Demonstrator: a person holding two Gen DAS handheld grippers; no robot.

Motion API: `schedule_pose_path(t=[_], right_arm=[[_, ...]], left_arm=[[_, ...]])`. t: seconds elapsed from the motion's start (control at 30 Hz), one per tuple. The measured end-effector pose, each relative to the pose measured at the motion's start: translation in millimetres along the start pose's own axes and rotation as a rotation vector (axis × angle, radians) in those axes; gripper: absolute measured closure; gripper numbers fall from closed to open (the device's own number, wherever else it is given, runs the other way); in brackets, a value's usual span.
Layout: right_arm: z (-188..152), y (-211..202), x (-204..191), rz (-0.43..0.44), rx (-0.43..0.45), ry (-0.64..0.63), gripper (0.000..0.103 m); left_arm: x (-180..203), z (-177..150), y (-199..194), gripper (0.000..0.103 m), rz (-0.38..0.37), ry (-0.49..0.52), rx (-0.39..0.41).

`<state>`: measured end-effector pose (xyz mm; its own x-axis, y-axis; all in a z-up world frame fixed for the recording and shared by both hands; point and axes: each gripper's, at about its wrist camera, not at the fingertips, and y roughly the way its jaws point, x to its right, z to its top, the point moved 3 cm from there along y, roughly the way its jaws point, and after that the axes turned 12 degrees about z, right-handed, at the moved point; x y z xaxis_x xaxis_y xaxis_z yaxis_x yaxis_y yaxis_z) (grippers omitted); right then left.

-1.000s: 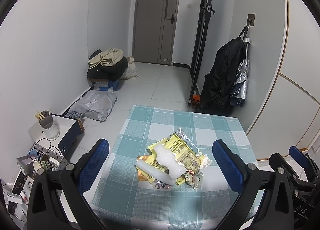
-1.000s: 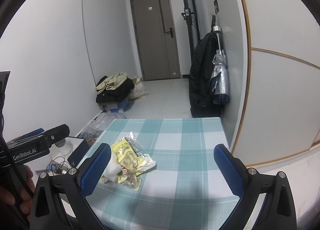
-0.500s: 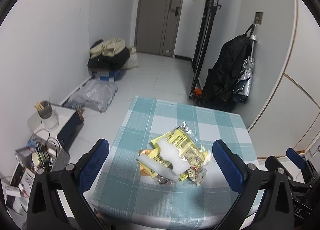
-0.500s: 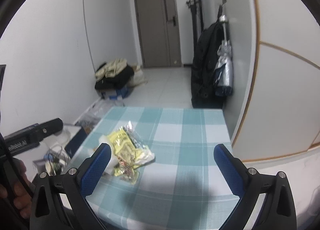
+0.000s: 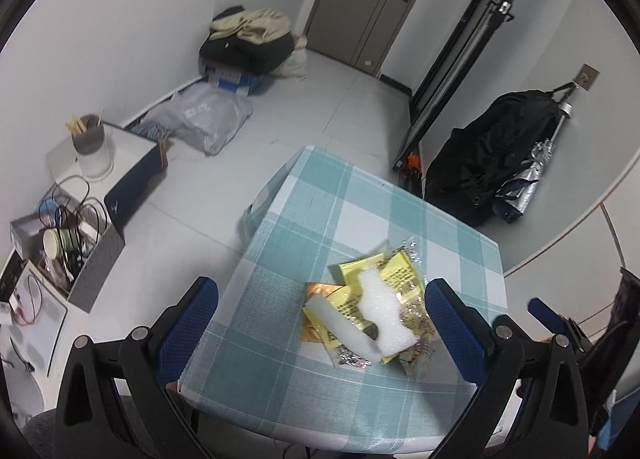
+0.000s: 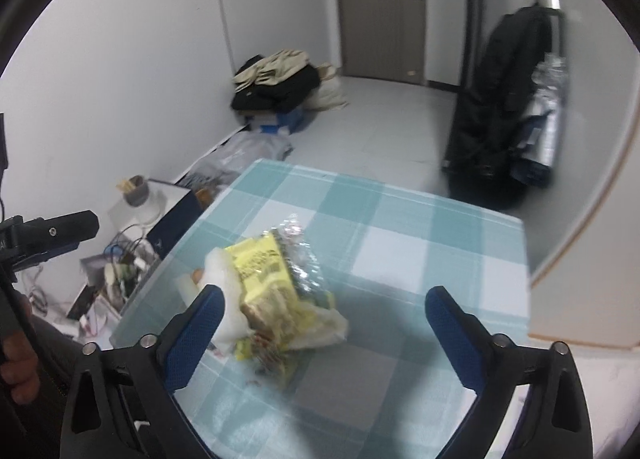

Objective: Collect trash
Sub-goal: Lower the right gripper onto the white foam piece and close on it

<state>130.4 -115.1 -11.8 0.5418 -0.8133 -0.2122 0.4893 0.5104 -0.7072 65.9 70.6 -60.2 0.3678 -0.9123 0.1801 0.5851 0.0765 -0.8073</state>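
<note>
A heap of trash lies on the teal checked table [image 5: 320,215]: yellow wrappers [image 5: 400,279], a white foam piece [image 5: 380,311], an orange foil [image 5: 318,293] and clear crinkled film [image 5: 416,323]. My left gripper [image 5: 320,319] hangs open above the table's near part, the heap just inside its right finger. In the right wrist view the same heap [image 6: 276,291] sits between my open right gripper's [image 6: 320,323] fingers, close to the left one, with nothing held. The table [image 6: 400,219] extends beyond it.
Left of the table stand a box of cables and cups [image 5: 68,243] and a white cabinet with a holder [image 5: 90,143]. A grey bag [image 5: 200,119] and a clothes pile [image 5: 252,39] lie on the floor. A black bag [image 5: 488,155] hangs by the wall. A hand [image 6: 16,363] holds the left gripper.
Both grippers have risen and tilted down toward the table. The trash heap now appears larger and nearer, sitting between the right gripper's fingers. Nothing has been taken hold of.
</note>
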Motion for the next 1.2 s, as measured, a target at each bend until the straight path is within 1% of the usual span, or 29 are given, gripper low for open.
schedule_pose_path(t=[0.13,0.17,0.33,0.37,0.43,0.57,0.67,0.7,0.77,0.8,0.9,1.03,1.07,1.13,1.2], right_arm=[[0.3,24.5,-14.0,0.107,-0.048,-0.001,0.014],[-0.3,29.5,-18.8,0.114,-0.060,-0.014,0.015],[-4.5,53.8,-43.3,0.146,-0.108,-0.086,0.025],[-5.3,57.4,-45.4,0.148,-0.116,-0.092,0.025],[-6.6,65.8,-49.2,0.144,-0.131,-0.109,0.032],[-12.2,82.1,-55.8,0.119,-0.174,-0.143,0.039],[-17.1,88.5,-59.6,0.107,-0.203,-0.163,0.054],[-18.6,90.5,-60.8,0.101,-0.212,-0.173,0.057],[-21.1,93.7,-62.8,0.096,-0.230,-0.191,0.071],[-21.9,94.4,-64.3,0.095,-0.234,-0.198,0.070],[-22.1,90.4,-66.2,0.093,-0.229,-0.203,0.072],[-17.2,76.1,-61.3,0.134,-0.183,-0.157,0.073],[-15.5,71.3,-59.7,0.142,-0.166,-0.148,0.076],[-12.1,61.1,-55.1,0.148,-0.134,-0.130,0.091],[-9.2,49.1,-45.3,0.146,-0.100,-0.100,0.091]], left_arm=[[-10.1,4.8,9.0,0.001,-0.002,-0.017,-0.042],[-12.8,5.5,10.5,0.001,0.001,-0.022,-0.050],[-29.0,8.5,16.4,0.001,0.008,-0.049,-0.082],[-31.5,9.1,18.2,0.001,0.009,-0.053,-0.086],[-37.2,8.7,20.2,0.001,0.009,-0.064,-0.101],[-45.1,8.8,23.6,0.001,0.013,-0.087,-0.115],[-48.2,9.1,25.3,0.001,0.021,-0.085,-0.116],[-48.5,8.7,25.8,0.001,0.025,-0.081,-0.115],[-49.8,7.8,26.9,0.001,0.030,-0.074,-0.117],[-50.4,7.0,27.7,0.001,0.030,-0.073,-0.120],[-51.2,4.1,32.9,0.001,0.023,-0.076,-0.141],[-45.6,-2.3,42.9,0.001,-0.008,-0.092,-0.190],[-42.9,-4.0,43.6,0.001,-0.018,-0.088,-0.201],[-35.5,-7.8,48.3,0.002,-0.031,-0.082,-0.226],[-29.0,-11.9,49.9,0.007,-0.029,-0.070,-0.236]])
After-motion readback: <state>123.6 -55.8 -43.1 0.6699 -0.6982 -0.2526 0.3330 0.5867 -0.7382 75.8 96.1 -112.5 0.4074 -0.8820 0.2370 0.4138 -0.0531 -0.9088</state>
